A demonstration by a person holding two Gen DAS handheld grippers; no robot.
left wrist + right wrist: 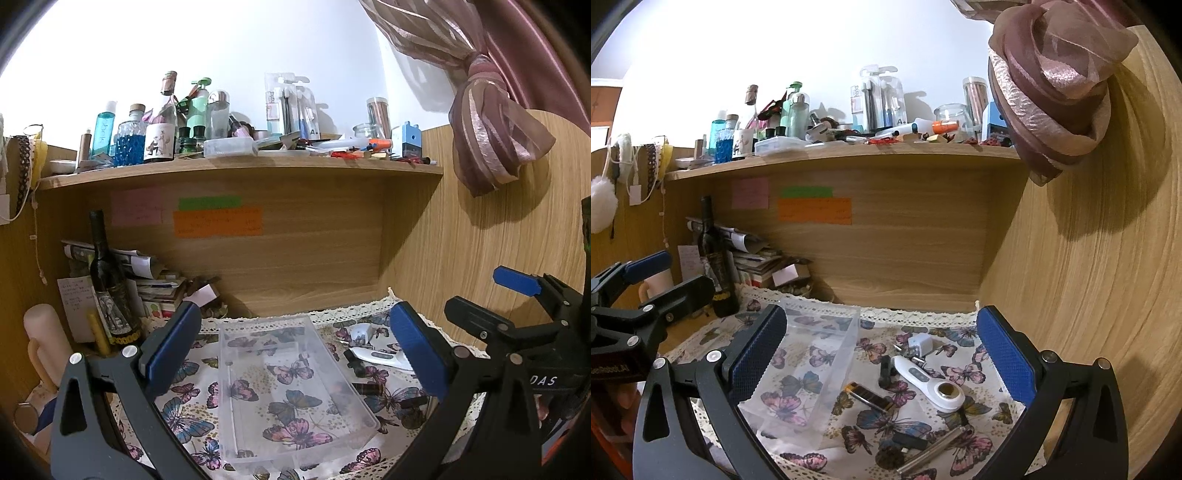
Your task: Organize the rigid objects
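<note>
A clear plastic box (295, 387) lies empty on the butterfly tablecloth (192, 417), between the fingers of my open left gripper (295, 354). It also shows in the right wrist view (812, 365), left of centre. My right gripper (882, 358) is open and empty above several small items: a white handheld device (929, 384), a white charger plug (919, 345), a black and gold bar (868, 397), a black stick (884, 371), a metal tube (934, 450) and a black USB piece (910, 441). The white device (380, 358) and plug (364, 332) show right of the box.
A dark wine bottle (110, 291) and a stack of papers (155, 280) stand at the back left. A shelf (240, 170) above holds many bottles and pens. A wooden side wall (1089, 277) closes the right. A tied pink curtain (1052, 92) hangs there.
</note>
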